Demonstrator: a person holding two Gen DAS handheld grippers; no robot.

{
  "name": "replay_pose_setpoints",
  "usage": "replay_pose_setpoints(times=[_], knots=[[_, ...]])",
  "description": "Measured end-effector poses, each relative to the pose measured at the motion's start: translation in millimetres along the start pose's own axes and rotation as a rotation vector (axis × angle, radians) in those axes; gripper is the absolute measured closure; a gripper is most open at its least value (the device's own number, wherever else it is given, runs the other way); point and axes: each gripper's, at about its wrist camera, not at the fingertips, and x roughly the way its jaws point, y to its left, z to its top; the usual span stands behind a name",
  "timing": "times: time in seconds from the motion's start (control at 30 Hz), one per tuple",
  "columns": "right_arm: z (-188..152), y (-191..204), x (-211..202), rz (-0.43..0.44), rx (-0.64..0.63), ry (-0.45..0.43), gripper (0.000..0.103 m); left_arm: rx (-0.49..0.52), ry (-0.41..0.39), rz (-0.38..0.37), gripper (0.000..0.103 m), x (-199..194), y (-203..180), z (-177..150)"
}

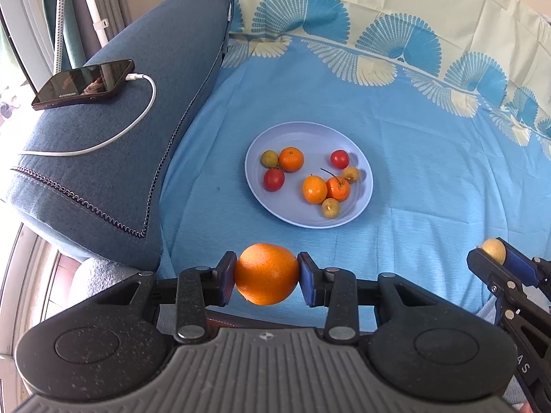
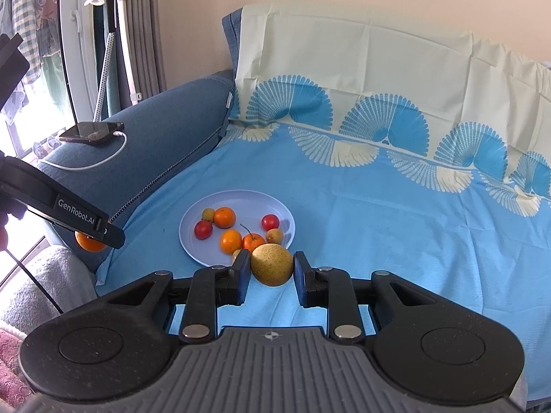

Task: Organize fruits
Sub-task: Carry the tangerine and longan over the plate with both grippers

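A pale blue plate lies on the blue sheet and holds several small fruits: oranges, red tomatoes and yellow-green limes. My left gripper is shut on a large orange, held above the sheet short of the plate's near rim. My right gripper is shut on a yellow-green round fruit, held just in front of the plate. The right gripper also shows in the left wrist view at the right edge, and the left gripper in the right wrist view at the left with the orange under it.
A blue sofa armrest rises left of the plate, with a phone and its white charging cable on top. The patterned sheet covers the seat and runs up the backrest. A window and curtains stand at far left.
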Motion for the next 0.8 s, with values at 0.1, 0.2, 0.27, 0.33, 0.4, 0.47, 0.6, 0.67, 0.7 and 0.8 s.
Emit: replay_pose_setpoints(times=[0.1,0.2,0.27,0.33,0.4,0.47,0.6,0.67,0.7,0.8], knots=[[0,0,6,0.000,-0.001,0.009,0.075,-0.005,0.005,0.006,0.061,4,1,5],[1,-2,14,0.003,-0.001,0.018,0.075,-0.009,0.009,0.011,0.061,9,3,13],[2,-3,20,0.005,0.002,0.025,0.075,-0.013,0.009,0.017,0.061,12,5,18],[4,-3,27,0.008,0.004,0.031,0.075,-0.016,0.008,0.021,0.061,16,6,25],[5,-3,34,0.016,0.003,0.034,0.075,-0.018,0.009,0.027,0.061,21,6,33],[7,-2,42,0.020,-0.003,0.038,0.075,-0.020,0.012,0.032,0.061,28,7,41],[13,-1,62,0.038,-0.002,0.052,0.075,-0.025,0.019,0.038,0.061,43,6,58],[16,0,74,0.046,0.000,0.060,0.075,-0.025,0.021,0.040,0.061,53,5,67],[19,0,81,0.051,0.002,0.065,0.075,-0.025,0.024,0.043,0.061,58,5,71],[27,2,100,0.062,0.000,0.074,0.075,-0.027,0.044,0.043,0.061,76,3,83]])
